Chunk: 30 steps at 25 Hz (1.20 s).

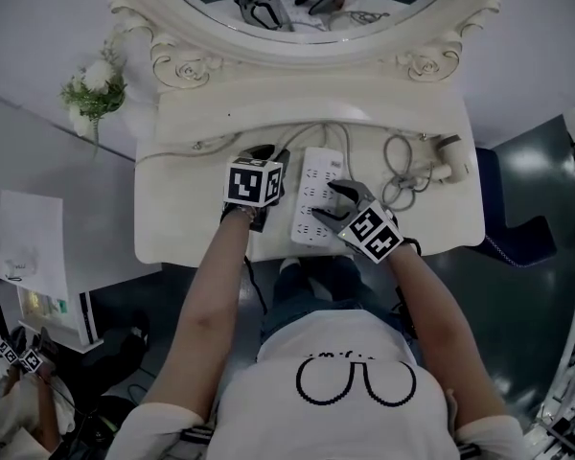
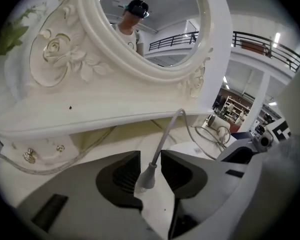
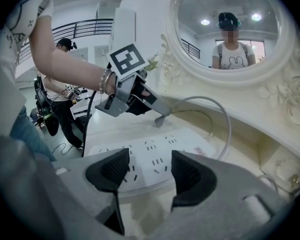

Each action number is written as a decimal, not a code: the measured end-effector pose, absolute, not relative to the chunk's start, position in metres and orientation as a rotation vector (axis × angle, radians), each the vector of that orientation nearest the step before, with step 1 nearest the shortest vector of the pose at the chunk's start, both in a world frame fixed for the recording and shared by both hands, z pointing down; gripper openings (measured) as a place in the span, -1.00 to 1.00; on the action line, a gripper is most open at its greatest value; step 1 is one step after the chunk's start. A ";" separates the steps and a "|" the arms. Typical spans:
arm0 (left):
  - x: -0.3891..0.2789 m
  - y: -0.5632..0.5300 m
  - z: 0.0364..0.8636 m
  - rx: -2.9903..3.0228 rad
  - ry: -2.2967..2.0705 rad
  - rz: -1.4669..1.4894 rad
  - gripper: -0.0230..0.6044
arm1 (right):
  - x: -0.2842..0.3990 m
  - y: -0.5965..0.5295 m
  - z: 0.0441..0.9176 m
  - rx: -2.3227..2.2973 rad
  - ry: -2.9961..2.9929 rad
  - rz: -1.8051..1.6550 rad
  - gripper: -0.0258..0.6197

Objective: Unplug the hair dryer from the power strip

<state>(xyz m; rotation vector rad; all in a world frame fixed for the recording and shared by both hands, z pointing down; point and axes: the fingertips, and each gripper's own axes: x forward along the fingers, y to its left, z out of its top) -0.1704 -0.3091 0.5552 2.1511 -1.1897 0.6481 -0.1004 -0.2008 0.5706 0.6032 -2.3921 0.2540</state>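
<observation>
The plug (image 2: 145, 178) lies out of the strip (image 1: 311, 195), just to its left, cord running away, between the left gripper's (image 2: 150, 156) loosened jaws, while the right gripper (image 3: 150, 154) stands spread and empty over the strip's near end.

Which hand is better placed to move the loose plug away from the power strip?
Left. The left tool has the plug between its open jaws, beside the power strip. The right tool sits at the strip's near end, apart from the plug.

The head view is dim and grey, bent at its edges. Both gripper views are brighter, ringed by black fisheye corners; ceiling lamps (image 3: 205, 22) glare in the mirror (image 3: 195, 54).
</observation>
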 end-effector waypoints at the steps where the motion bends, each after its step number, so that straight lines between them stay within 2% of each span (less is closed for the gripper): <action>1: -0.172 -0.307 0.551 2.167 -1.198 0.652 -0.52 | -0.100 -0.201 0.570 0.613 -2.386 0.257 -0.09; 11: -0.212 -0.271 0.489 2.273 -1.352 0.403 -0.51 | -0.097 -0.200 0.569 0.669 -2.291 0.295 -0.12; 18: -0.229 -0.244 0.432 2.482 -1.462 0.202 -0.51 | -0.072 -0.213 0.482 1.020 -2.345 0.186 -0.15; 22: -0.227 -0.232 0.406 2.581 -1.477 0.135 -0.51 | -0.041 -0.208 0.407 1.414 -2.347 0.050 -0.36; 23: -0.226 -0.230 0.402 2.597 -1.477 0.123 -0.51 | -0.034 -0.204 0.393 1.495 -2.339 0.011 -0.49; 25: -0.225 -0.228 0.393 2.614 -1.482 0.090 -0.51 | -0.029 -0.196 0.369 1.598 -2.326 -0.066 -0.88; 30: -0.223 -0.224 0.362 2.630 -1.534 -0.018 -0.53 | -0.035 -0.177 0.336 1.657 -2.372 -0.187 -0.92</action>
